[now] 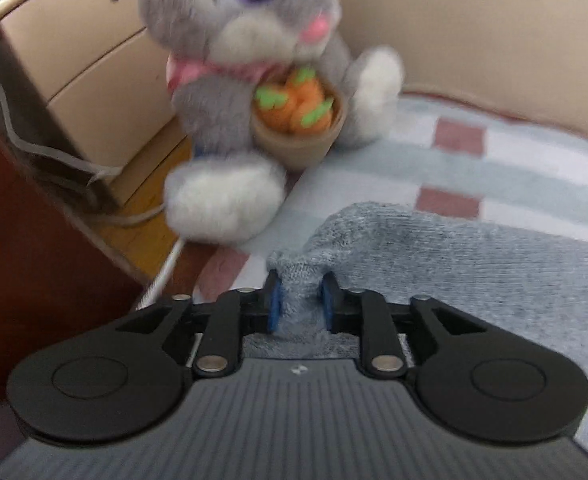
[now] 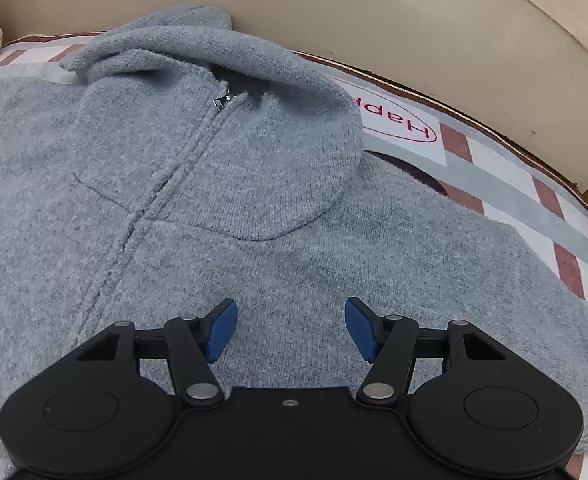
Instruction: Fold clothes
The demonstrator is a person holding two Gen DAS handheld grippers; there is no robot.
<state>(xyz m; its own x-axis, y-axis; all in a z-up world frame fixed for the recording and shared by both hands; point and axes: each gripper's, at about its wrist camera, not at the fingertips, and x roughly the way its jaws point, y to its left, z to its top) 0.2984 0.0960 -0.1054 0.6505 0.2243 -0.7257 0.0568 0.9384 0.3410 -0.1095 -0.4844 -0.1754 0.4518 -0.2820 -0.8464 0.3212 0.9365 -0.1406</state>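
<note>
A bed sheet point(image 2: 566, 264) checked in white, grey and dull red is bordered at its far edge by a beige headboard point(image 2: 374, 12). A beige bedside cabinet point(image 1: 90, 64) is seen left of the sheet, with yellow wood floor point(image 1: 142, 236) below it.

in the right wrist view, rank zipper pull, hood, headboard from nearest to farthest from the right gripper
From the right gripper:
1. zipper pull, ahead and left, on the hoodie's front
2. hood, just behind the pull
3. headboard, along the back
</note>
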